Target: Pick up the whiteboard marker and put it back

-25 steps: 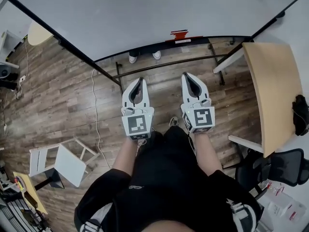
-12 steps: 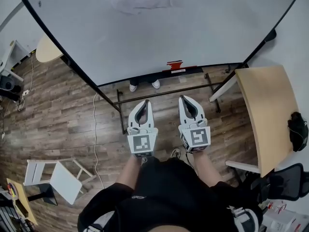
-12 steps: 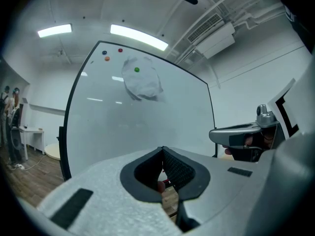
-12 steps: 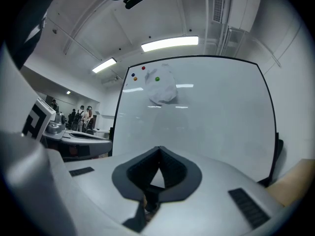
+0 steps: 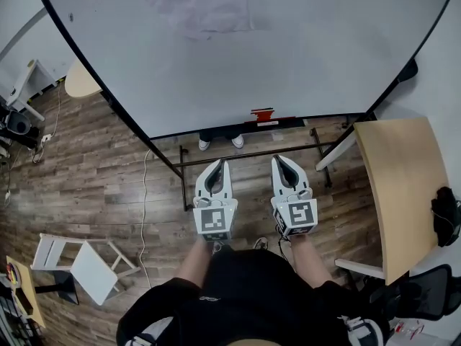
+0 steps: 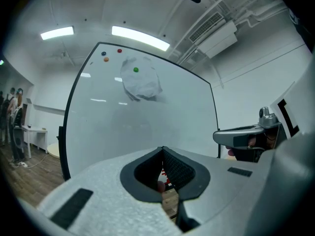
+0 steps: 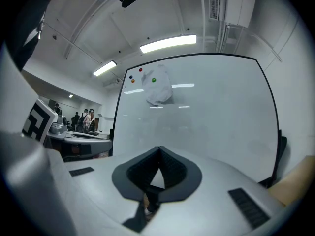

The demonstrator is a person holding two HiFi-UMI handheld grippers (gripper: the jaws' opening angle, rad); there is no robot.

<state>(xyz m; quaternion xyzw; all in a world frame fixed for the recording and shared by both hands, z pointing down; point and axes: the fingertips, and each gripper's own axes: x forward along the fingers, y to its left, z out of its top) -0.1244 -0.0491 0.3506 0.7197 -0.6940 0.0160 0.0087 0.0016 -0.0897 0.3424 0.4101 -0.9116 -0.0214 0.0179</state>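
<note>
**Entry: two hand-held grippers facing a whiteboard, both empty**

- Left gripper: grey two-jaw tongs, clenched tip to tip, with nothing between them.
- Right gripper: the same make, also clenched and empty. It is held level just beside the left.
- Large white whiteboard on a black frame: stands directly ahead of both grippers.
- Small red item on the board's bottom ledge: probably the whiteboard marker, though it is too small to be sure. It lies on the ledge, apart from both grippers.
- Stage: a marker on the ledge with empty tongs fits either the moment before it is picked up or the moment after it has been put back.
- Handling: in either case, judged from here, movement near the ledge goes best with the tongs level and square to the board.
- Edges: a black crossbar of the stand runs low between the person and the board. The corner of a light wooden table juts in near the right gripper.
- Open room: the dark plank floor to the left is free as far as a white folding stool.
</note>
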